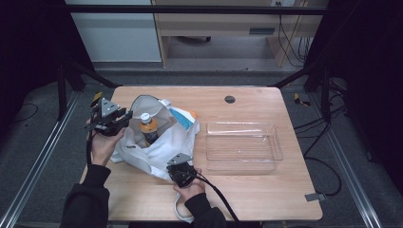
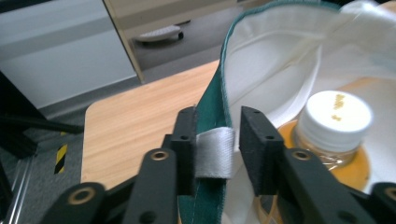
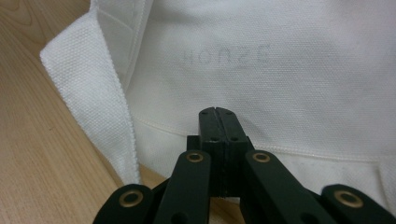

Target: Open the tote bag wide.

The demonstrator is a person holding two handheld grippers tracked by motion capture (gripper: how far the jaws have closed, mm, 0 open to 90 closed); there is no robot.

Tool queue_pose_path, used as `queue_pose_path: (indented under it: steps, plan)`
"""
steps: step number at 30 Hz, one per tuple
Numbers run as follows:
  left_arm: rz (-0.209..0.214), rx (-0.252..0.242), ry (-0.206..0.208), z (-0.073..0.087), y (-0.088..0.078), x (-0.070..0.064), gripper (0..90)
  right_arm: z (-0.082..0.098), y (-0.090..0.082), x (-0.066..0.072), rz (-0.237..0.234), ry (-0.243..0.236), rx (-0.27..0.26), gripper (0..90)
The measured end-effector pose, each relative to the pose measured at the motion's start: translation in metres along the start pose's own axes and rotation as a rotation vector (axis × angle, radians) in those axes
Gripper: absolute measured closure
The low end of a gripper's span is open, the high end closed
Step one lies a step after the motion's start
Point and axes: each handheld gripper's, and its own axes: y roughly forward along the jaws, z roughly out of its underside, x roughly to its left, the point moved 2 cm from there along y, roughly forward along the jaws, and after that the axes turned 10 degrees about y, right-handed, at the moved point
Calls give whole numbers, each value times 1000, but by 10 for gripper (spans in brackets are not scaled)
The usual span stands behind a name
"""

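Note:
A white cloth bag (image 1: 164, 142) lies on the table with its mouth held open and an orange-filled bottle (image 1: 148, 127) with a white cap (image 2: 334, 119) standing inside. My left gripper (image 1: 122, 118) is at the mouth's left side. Its jaws are shut on the bag's green-lined rim (image 2: 212, 100) and a white strap loop (image 2: 215, 156). My right gripper (image 1: 178, 165) sits at the bag's near edge. Its jaws (image 3: 215, 112) are shut tight together, tips resting against the white cloth (image 3: 289, 70), with no cloth visible between them. A folded flap (image 3: 93, 88) lies to their left.
A clear plastic tray (image 1: 242, 124) stands empty to the right of the bag. A round cable hole (image 1: 230, 99) sits near the table's far edge. The bag's handle loop (image 1: 183, 211) hangs by the front edge. Black frame posts flank the table.

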Motion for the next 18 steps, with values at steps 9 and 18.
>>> queue_pose_path:
  steps: [9,18]
  plan:
    - [-40,49,-28,-6,23,5,808,0,0,1,3,-8,-2,900]
    - [-2,79,-95,4,56,5,811,0,1,3,-2,-11,-1,900]
